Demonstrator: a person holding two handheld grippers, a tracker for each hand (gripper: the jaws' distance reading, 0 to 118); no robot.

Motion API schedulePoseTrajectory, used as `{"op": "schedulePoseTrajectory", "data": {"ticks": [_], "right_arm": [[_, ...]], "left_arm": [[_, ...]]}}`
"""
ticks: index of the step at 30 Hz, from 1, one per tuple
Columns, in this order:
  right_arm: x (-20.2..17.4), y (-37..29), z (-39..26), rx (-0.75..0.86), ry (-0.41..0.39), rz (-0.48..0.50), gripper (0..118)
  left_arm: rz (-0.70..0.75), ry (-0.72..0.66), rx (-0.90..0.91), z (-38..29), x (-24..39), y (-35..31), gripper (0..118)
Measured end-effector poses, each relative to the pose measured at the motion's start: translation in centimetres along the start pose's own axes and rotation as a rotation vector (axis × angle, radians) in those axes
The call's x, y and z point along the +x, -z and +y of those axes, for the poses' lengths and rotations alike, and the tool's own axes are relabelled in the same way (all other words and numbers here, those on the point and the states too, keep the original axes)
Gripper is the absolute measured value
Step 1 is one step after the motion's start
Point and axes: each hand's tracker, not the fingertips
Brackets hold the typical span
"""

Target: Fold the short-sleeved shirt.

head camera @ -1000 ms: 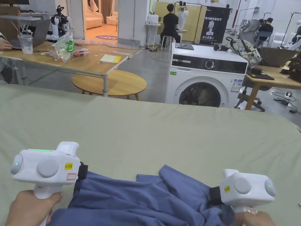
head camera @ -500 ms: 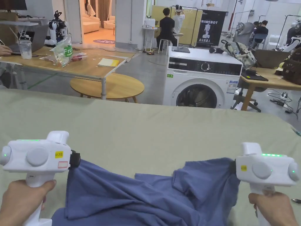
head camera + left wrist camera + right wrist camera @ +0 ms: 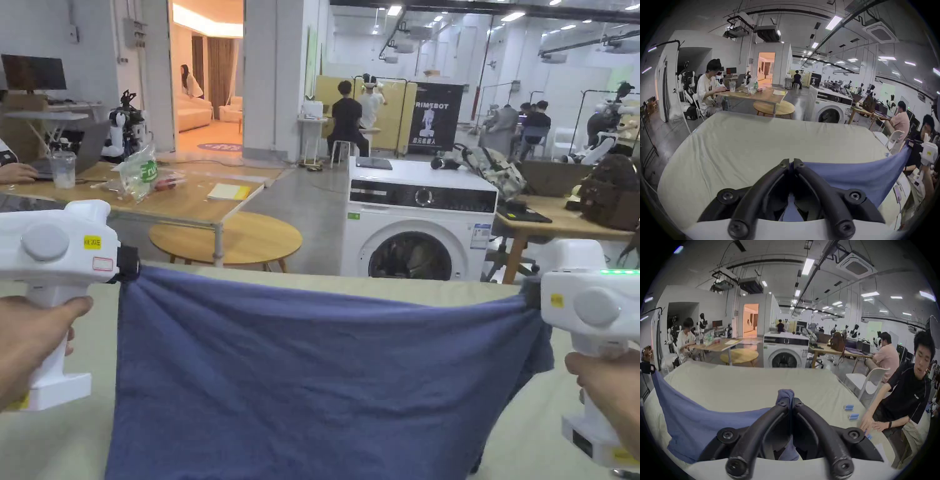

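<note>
A blue short-sleeved shirt [image 3: 312, 381] hangs spread wide in the air above the pale green table [image 3: 550, 437]. My left gripper [image 3: 130, 270] is shut on its top left corner, and my right gripper [image 3: 530, 295] is shut on its top right corner. In the left gripper view the black jaws [image 3: 791, 162] pinch the blue shirt [image 3: 851, 175], which stretches off to the right. In the right gripper view a bunch of the blue shirt [image 3: 688, 418] sticks up through the closed jaws of my right gripper [image 3: 790, 400]. The shirt's lower part is hidden below the head view's edge.
A person [image 3: 906, 395] leans on the table's right edge, hand flat near small blue clips [image 3: 852, 416]. Beyond the table's far edge stand a washing machine [image 3: 415, 219], a round wooden table [image 3: 234, 237] and a desk [image 3: 175, 200] with a seated person [image 3: 706, 91].
Both grippers have risen and moved apart, lifting the shirt off the table. It has gone from a crumpled heap to a sheet stretched taut between them. The head camera has tilted up.
</note>
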Motion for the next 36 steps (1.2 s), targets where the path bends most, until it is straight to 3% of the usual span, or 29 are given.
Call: {"op": "schedulePoseTrajectory", "data": {"ticks": [9, 23, 30, 36], "right_arm": [[-1.0, 0.1, 9.4, 0.134, 0.046, 0.014, 0], [-1.8, 1.2, 23.4, 0.294, 0.027, -0.007, 0], [-1.6, 1.2, 25.4, 0.354, 0.015, -0.015, 0], [-1.2, 1.6, 22.3, 0.333, 0.014, -0.027, 0]], "left_arm": [[0.04, 0.048, 0.084, 9.3, 0.4, -0.5, 0], [0.068, 0.071, 0.223, 22.4, 1.0, -1.3, 0], [0.077, 0.079, 0.269, 24.3, 1.2, -1.3, 0], [0.085, 0.098, 0.257, 21.4, 1.8, -0.2, 0]]}}
